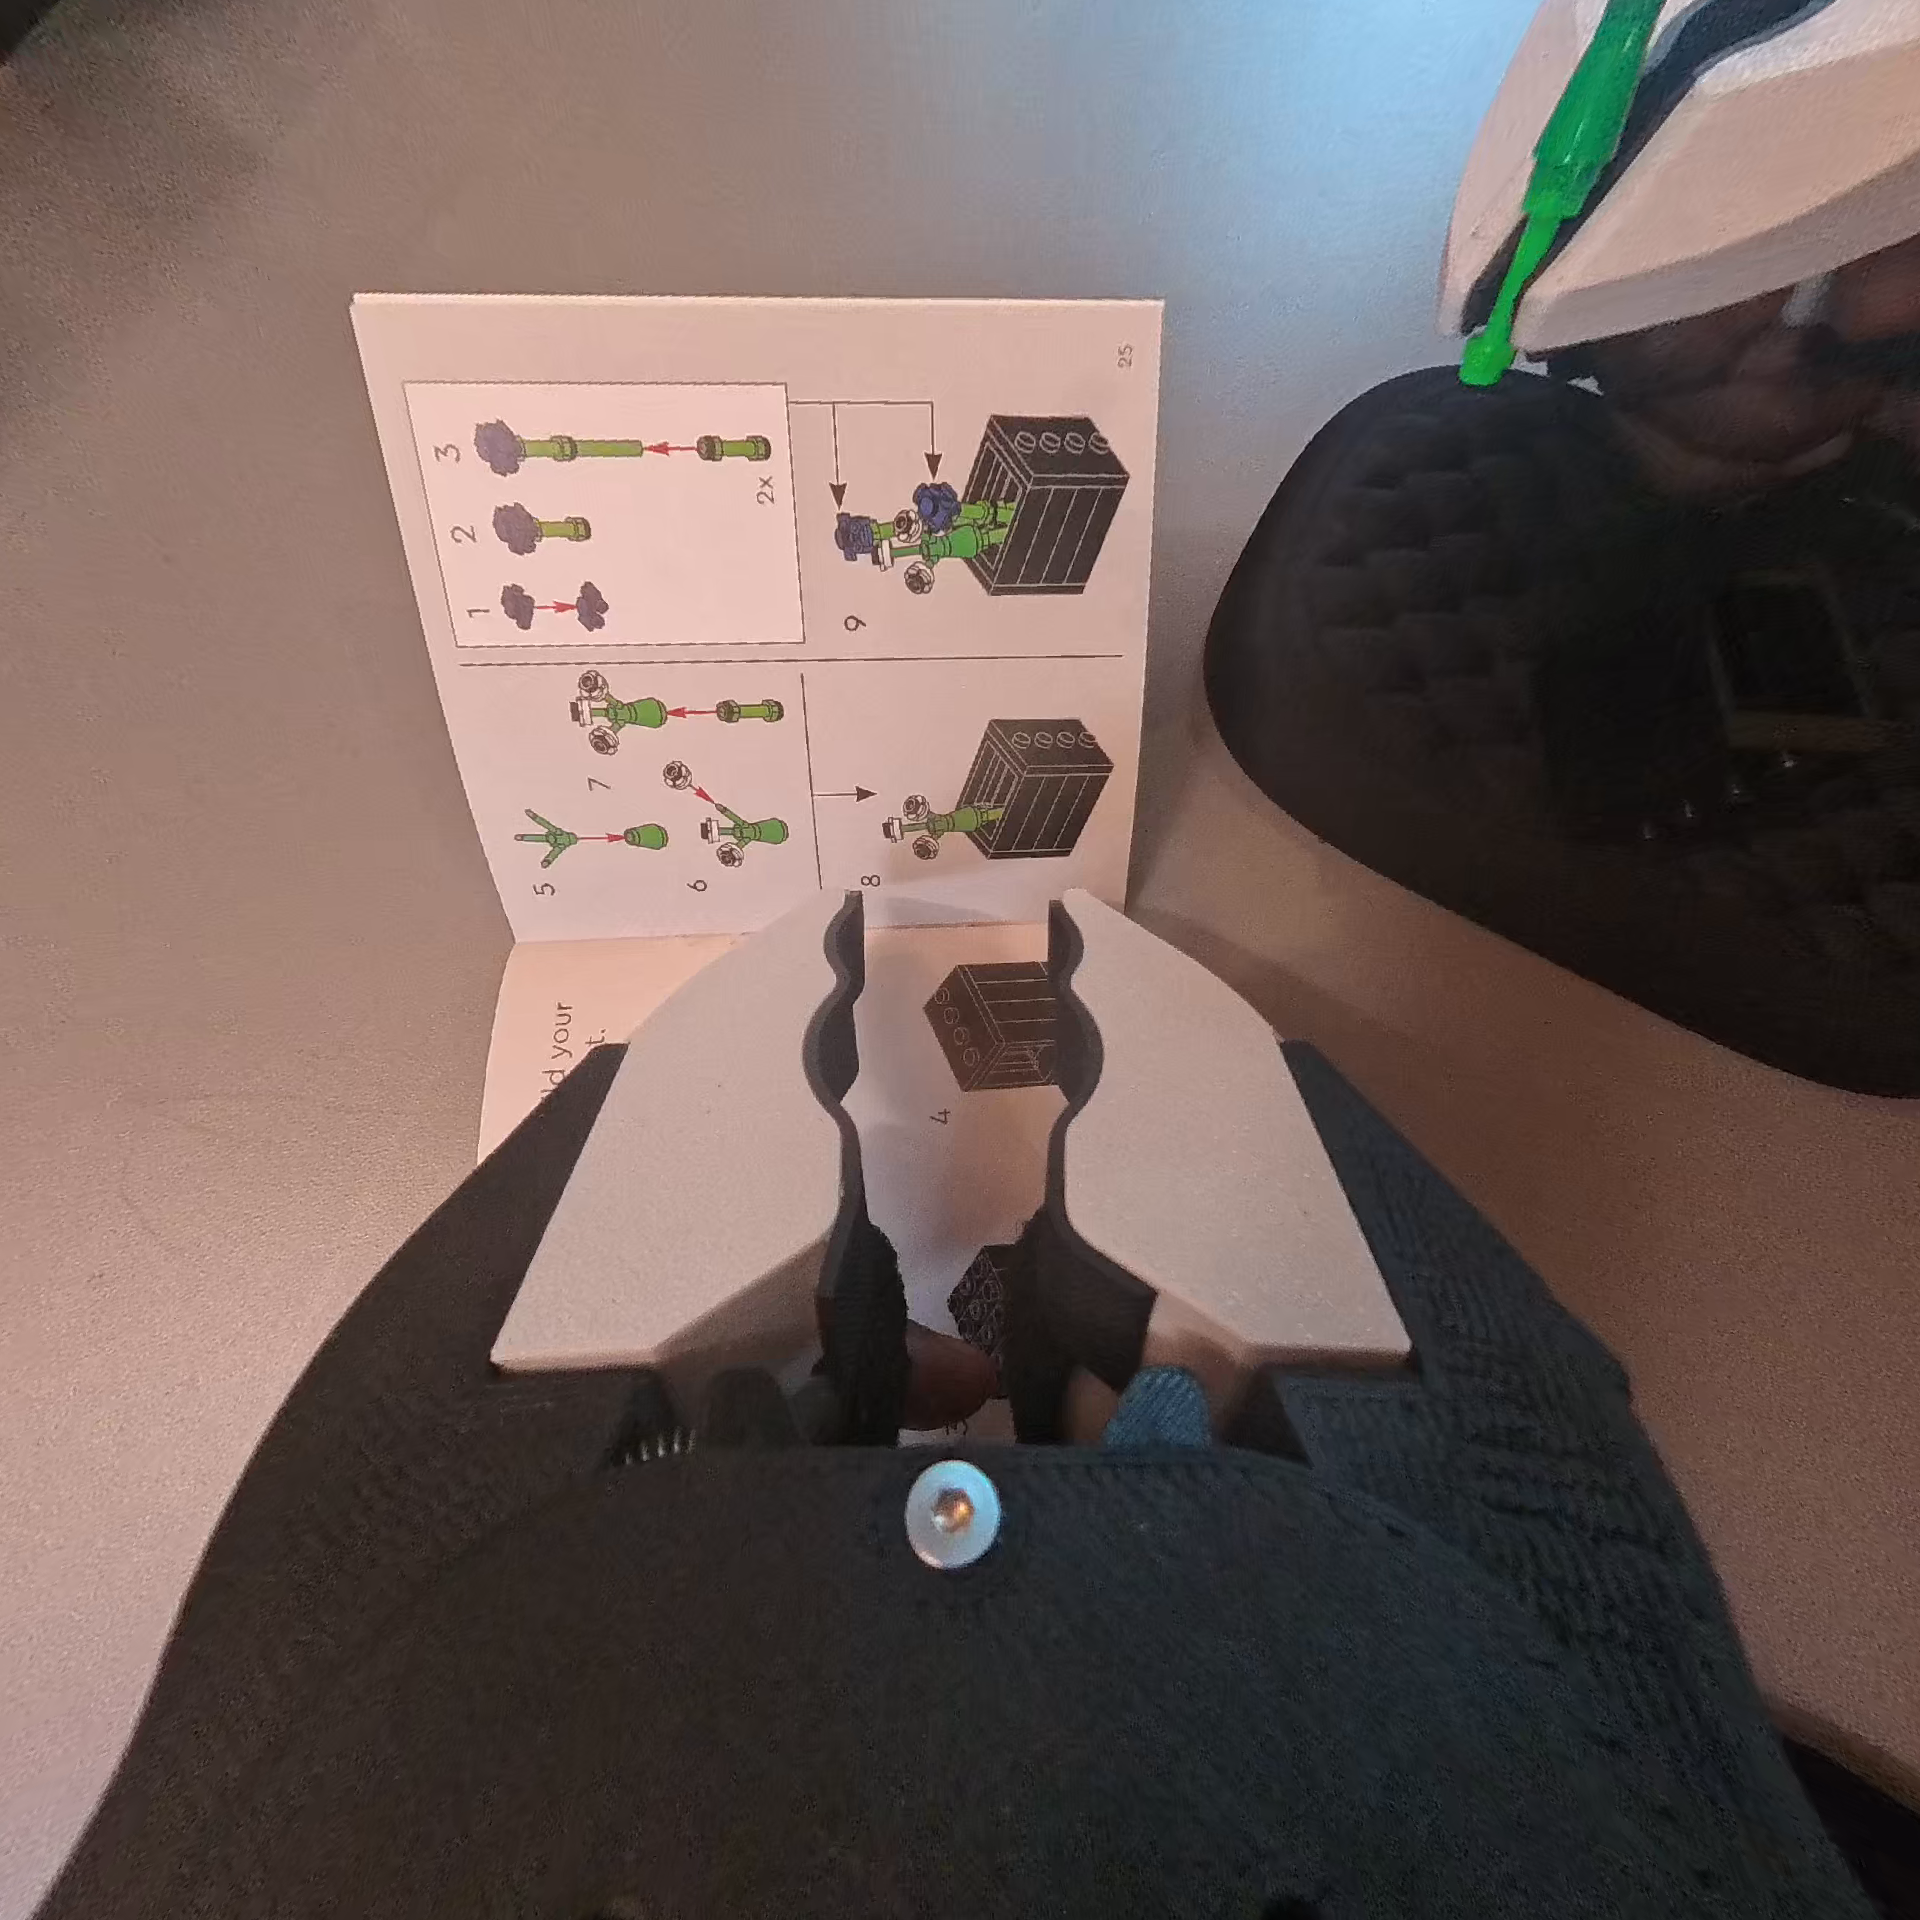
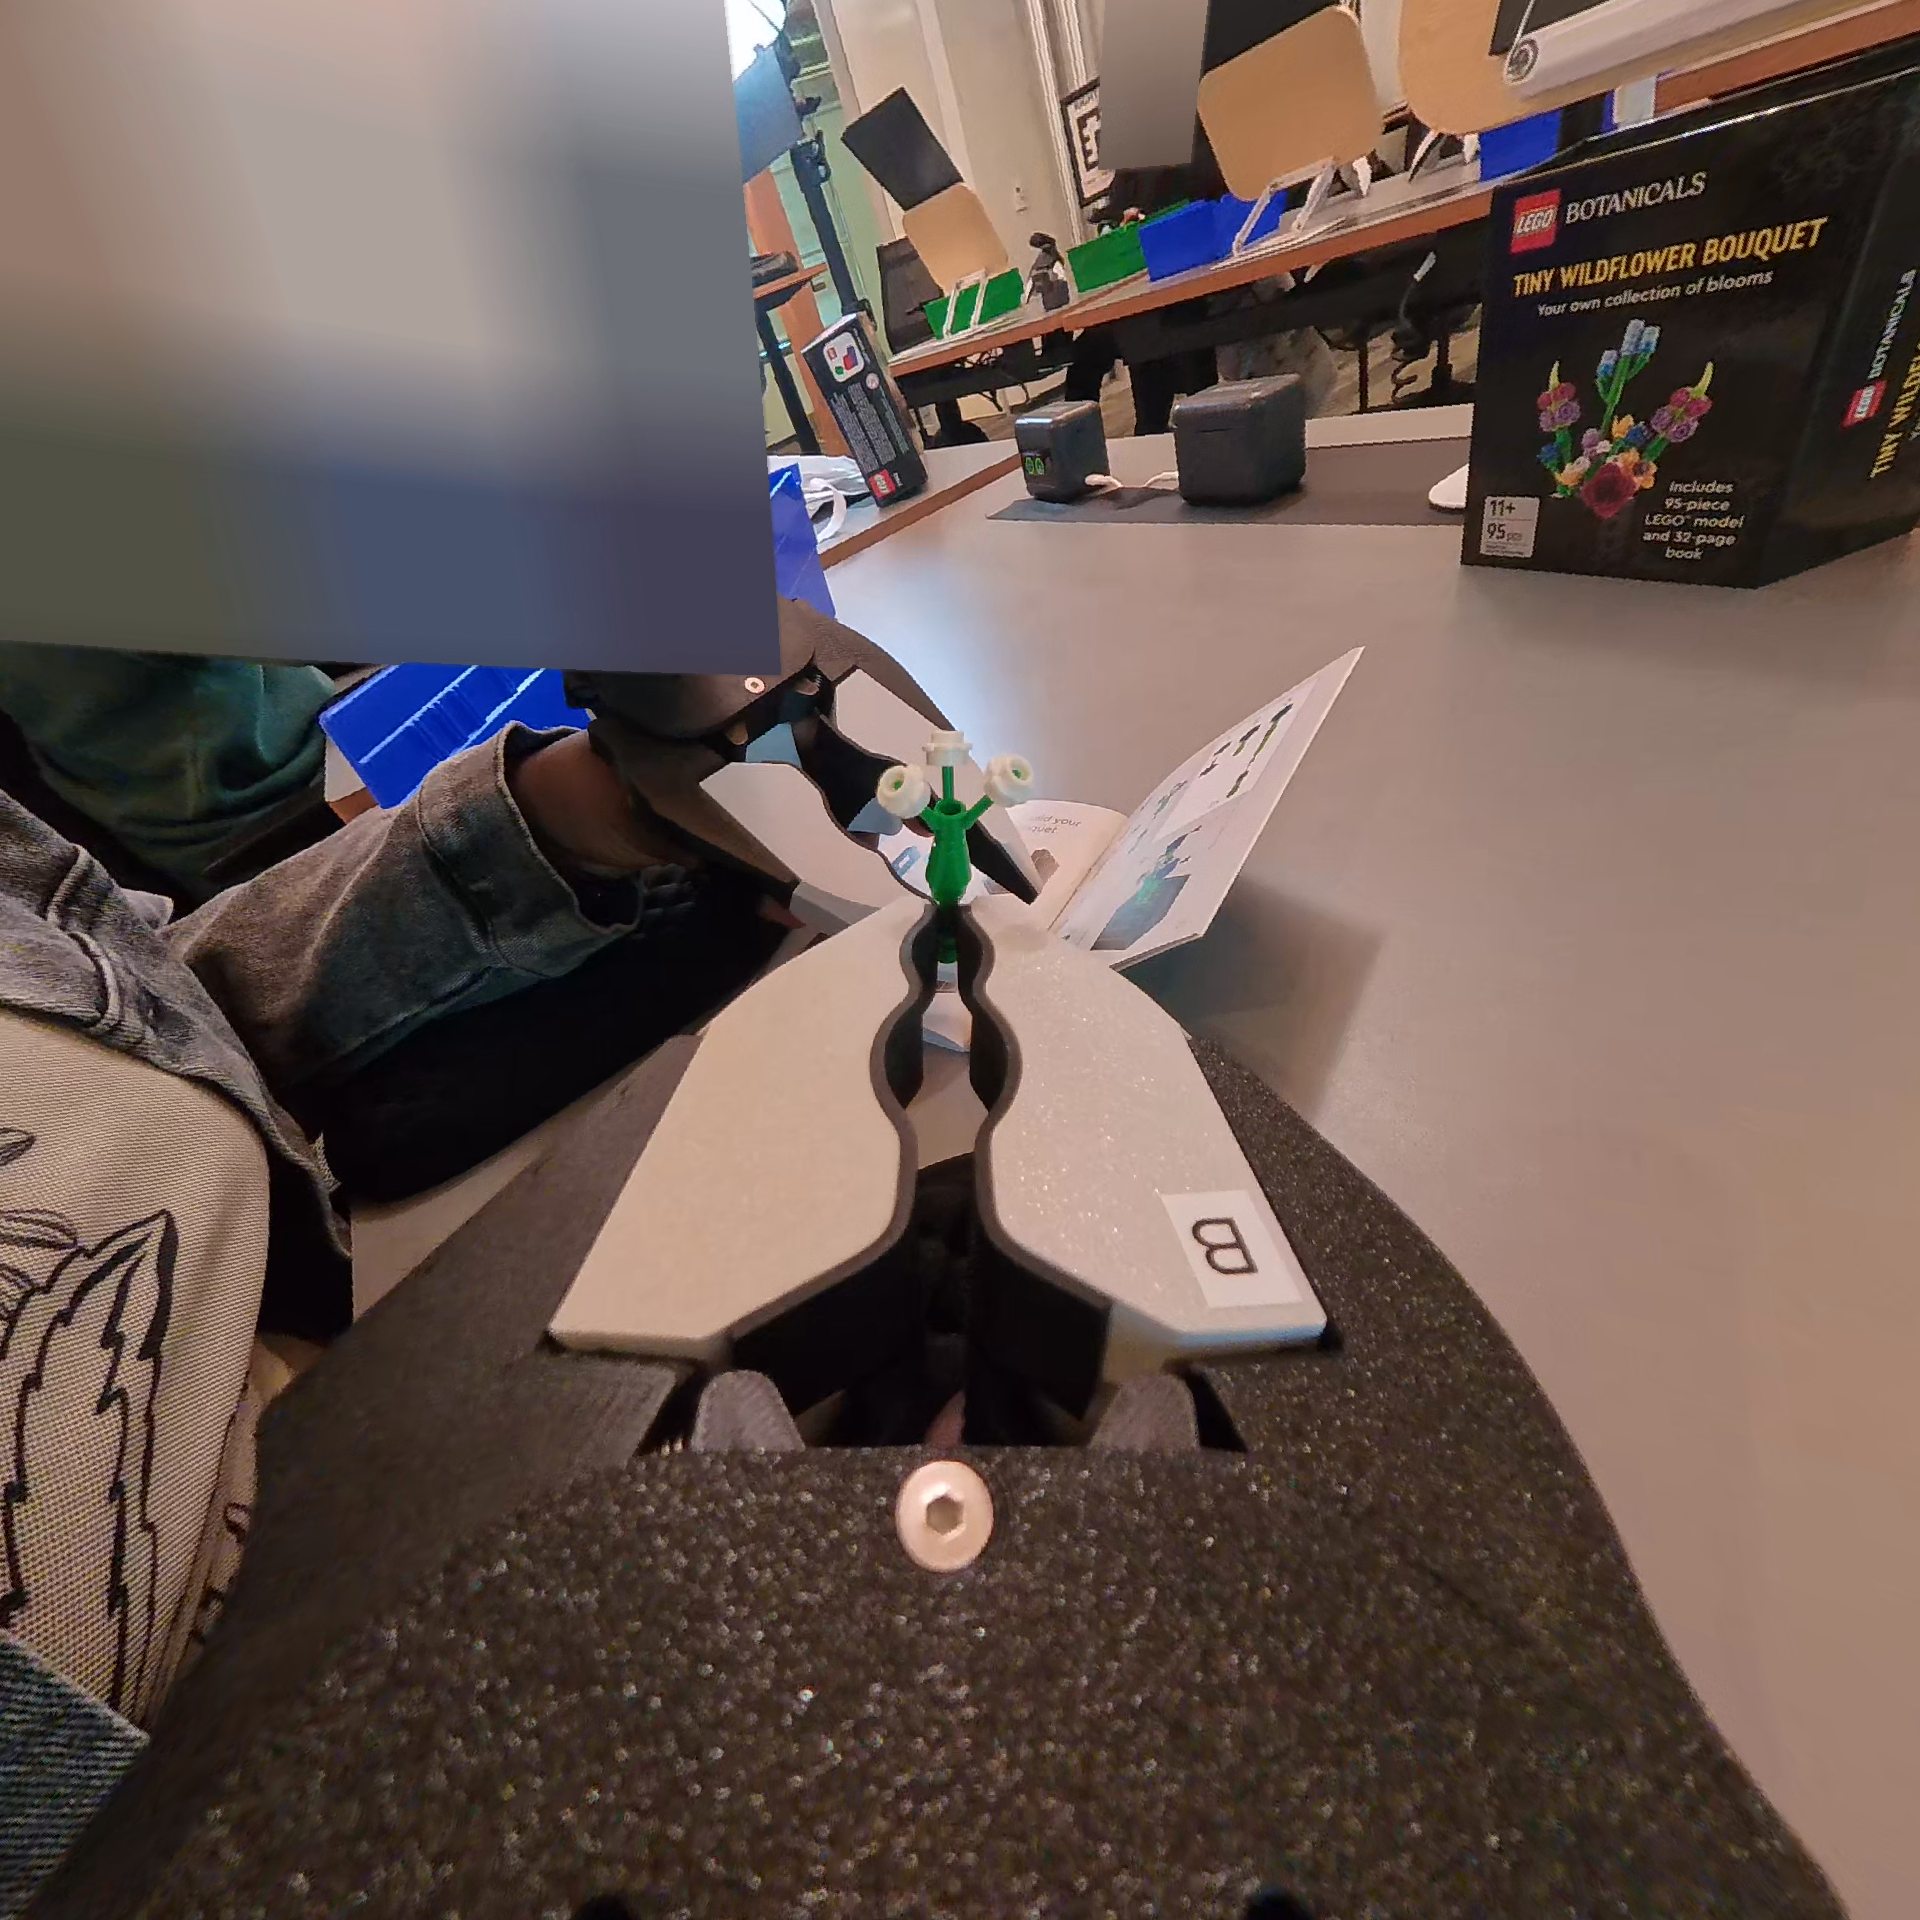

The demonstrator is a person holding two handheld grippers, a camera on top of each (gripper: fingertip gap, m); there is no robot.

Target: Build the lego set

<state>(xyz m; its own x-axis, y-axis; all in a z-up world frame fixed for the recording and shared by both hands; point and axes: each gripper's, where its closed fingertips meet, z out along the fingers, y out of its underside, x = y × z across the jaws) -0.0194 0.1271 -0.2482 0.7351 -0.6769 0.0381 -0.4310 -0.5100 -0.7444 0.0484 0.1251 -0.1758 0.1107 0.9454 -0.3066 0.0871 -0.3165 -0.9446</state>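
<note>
My right gripper (image 2: 948, 920) is shut on the lower end of a green flower stem (image 2: 948, 842), which stands upright from the fingertips and carries three small white blossoms. The open instruction booklet (image 1: 779, 623) lies on the grey table, one page raised. My left gripper (image 1: 956, 909) is open and empty, its fingers low over the booklet's near page. In the left wrist view the right gripper's white fingers (image 1: 1714, 187) show at the top right with the green stem (image 1: 1558, 156) between them. The booklet also shows in the right wrist view (image 2: 1174, 831).
A black set box (image 2: 1683, 343) stands on the table at the far right. A person's denim sleeve and hand (image 2: 499, 862) hold the left gripper at the left. Two dark grey devices (image 2: 1236, 436), blue bins (image 2: 436, 717) and more tables sit behind. Tip to tip, the grippers are about 10 cm apart.
</note>
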